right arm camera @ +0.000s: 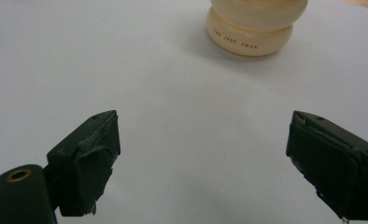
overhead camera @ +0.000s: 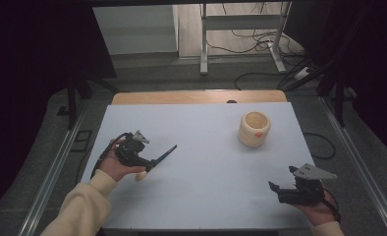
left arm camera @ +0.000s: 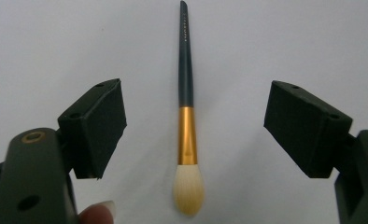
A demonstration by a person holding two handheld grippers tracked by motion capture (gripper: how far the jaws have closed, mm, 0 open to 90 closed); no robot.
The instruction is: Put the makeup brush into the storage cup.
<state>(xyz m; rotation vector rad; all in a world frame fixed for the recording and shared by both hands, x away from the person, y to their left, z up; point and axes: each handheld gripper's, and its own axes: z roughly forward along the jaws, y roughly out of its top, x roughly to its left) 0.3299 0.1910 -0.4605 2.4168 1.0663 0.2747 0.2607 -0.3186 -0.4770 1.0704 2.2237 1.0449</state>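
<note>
On the table (overhead camera: 196, 196) we find three groups. At the near left lies a makeup brush (left arm camera: 187, 112), flat on the surface, its bristle end toward the near edge and its handle running away to the far right. The left gripper (overhead camera: 152, 164) sits over it, with the brush between the spread jaws, touching neither. Toward the far right stands a squat holder cup (overhead camera: 254, 129), upright, well apart from the brush. The right gripper (overhead camera: 275, 189) sits at the near right, nearer than the cup, jaws spread.
</note>
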